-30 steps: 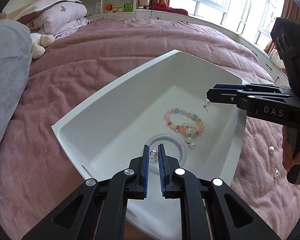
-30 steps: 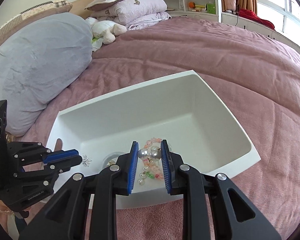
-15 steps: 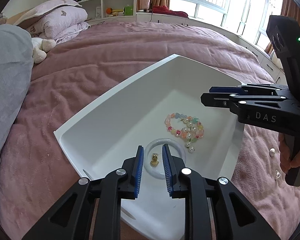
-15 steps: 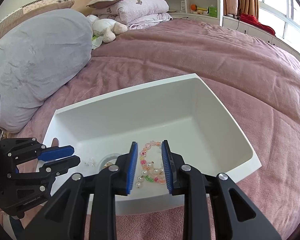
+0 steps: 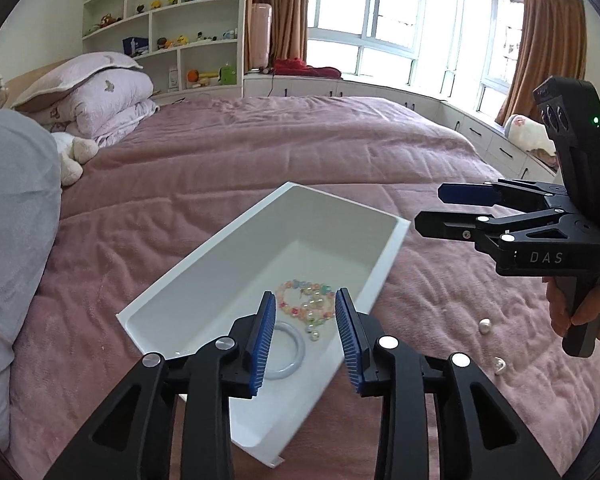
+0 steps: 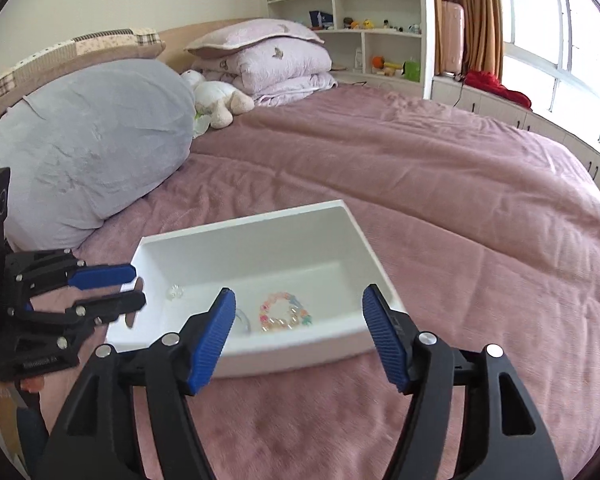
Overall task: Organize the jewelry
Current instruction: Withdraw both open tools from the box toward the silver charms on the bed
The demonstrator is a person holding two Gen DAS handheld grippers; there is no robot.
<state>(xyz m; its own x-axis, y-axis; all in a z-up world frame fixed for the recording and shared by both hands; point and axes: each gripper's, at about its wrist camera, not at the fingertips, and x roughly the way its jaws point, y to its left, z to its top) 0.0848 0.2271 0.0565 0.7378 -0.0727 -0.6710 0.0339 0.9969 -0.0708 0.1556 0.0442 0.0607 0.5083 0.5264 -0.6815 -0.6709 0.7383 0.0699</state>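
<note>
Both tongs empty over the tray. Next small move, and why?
Probably swing the right tongs down toward the pearl on the blanket. Both tongs have just been opening and hold nothing; the bracelet and ring already lie in the tray, while that pearl and a second piece sit outside, on the right side.

Both claws (image 5: pixel 305 334) (image 6: pixel 298 334) freshly parted, empty

A white tray (image 5: pixel 384 264) sits on a dusty-pink bedspread (image 6: pixel 420 184). Inside it, a bracelet (image 5: pixel 304 304) of pastel beads — pink, green, yellow, pearl-white — and a pale bluish ring (image 5: pixel 288 354). The pillow (image 6: pixel 88 160) is plain grey; the curtains (image 5: pixel 540 40) are orange-brown.
</note>
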